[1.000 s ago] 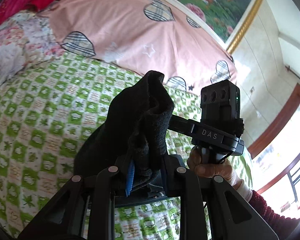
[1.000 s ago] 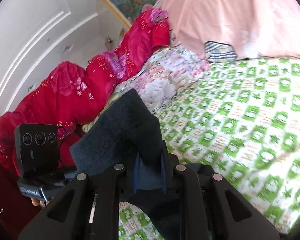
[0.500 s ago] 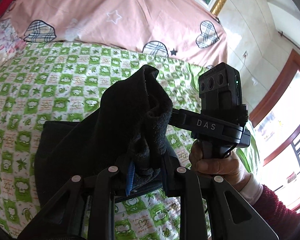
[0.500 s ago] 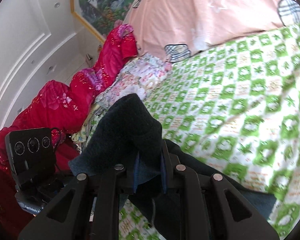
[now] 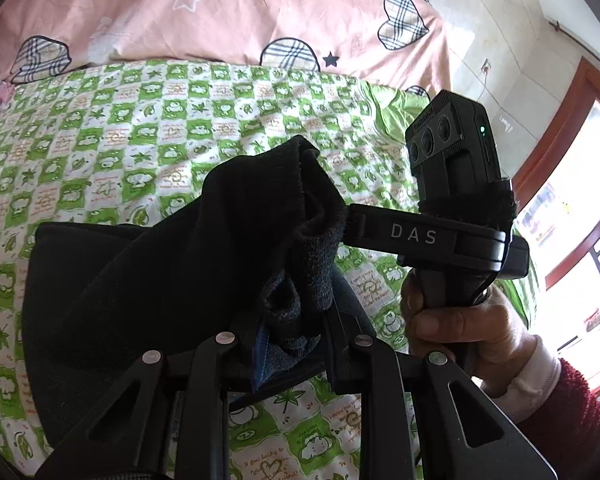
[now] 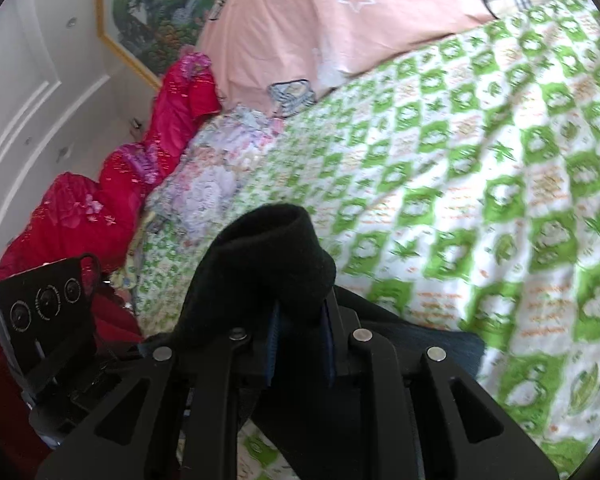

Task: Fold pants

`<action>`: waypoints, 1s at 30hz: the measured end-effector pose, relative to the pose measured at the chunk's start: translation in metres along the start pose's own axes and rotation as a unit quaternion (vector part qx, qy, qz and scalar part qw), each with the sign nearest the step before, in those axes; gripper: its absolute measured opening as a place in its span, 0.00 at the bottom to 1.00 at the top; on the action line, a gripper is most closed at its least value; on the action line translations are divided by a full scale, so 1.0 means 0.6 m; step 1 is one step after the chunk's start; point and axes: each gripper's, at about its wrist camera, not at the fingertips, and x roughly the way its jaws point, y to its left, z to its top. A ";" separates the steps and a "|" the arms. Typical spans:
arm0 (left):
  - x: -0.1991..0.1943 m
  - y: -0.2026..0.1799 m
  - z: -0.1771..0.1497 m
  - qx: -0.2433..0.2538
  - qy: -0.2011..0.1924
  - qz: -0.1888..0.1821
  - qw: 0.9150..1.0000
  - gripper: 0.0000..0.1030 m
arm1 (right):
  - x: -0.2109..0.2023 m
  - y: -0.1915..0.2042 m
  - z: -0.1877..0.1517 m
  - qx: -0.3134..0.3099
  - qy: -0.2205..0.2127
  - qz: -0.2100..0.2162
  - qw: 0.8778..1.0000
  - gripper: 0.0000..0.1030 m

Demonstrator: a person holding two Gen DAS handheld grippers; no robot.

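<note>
The black pants [image 5: 168, 280] lie partly on the green checked bedspread [image 5: 140, 128], with one end lifted. My left gripper [image 5: 292, 344] is shut on a bunched edge of the pants that sticks up between its fingers. My right gripper [image 6: 300, 336] is shut on another bunch of the same pants [image 6: 268, 256], held above the bed. The right gripper's body also shows in the left wrist view [image 5: 452, 200], close to the right of the cloth, held by a hand. The left gripper's body shows at the lower left of the right wrist view [image 6: 44, 320].
A pink quilt with plaid hearts [image 5: 220, 12] lies at the back of the bed. Red bedding [image 6: 112, 192] and a floral cover [image 6: 220, 168] are piled at the left side. A window with a wooden frame [image 5: 572, 184] is at the right.
Both grippers have carried the pants ends forward and lower over the bed. More of the pants now lies spread on the bedspread. Both stay shut on the cloth.
</note>
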 end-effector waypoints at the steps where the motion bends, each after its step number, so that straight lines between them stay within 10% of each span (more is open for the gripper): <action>1: 0.007 -0.001 -0.002 0.002 0.003 -0.001 1.000 0.22 | -0.003 -0.002 -0.003 0.001 0.003 -0.013 1.000 0.23; 8: 0.040 -0.006 -0.015 0.011 0.026 -0.036 0.999 0.45 | -0.059 -0.002 -0.028 0.026 -0.009 -0.157 0.987 0.24; 12: 0.027 -0.010 -0.024 0.014 0.032 -0.057 0.998 0.56 | -0.106 -0.004 -0.048 0.075 -0.044 -0.198 0.976 0.64; 17: -0.018 -0.001 -0.041 0.007 0.030 -0.070 0.997 0.64 | -0.146 0.021 -0.064 0.107 -0.095 -0.188 0.972 0.75; 30: -0.128 0.137 -0.026 -0.094 -0.035 0.029 0.995 0.77 | -0.056 0.138 -0.043 0.024 -0.073 -0.299 0.951 0.84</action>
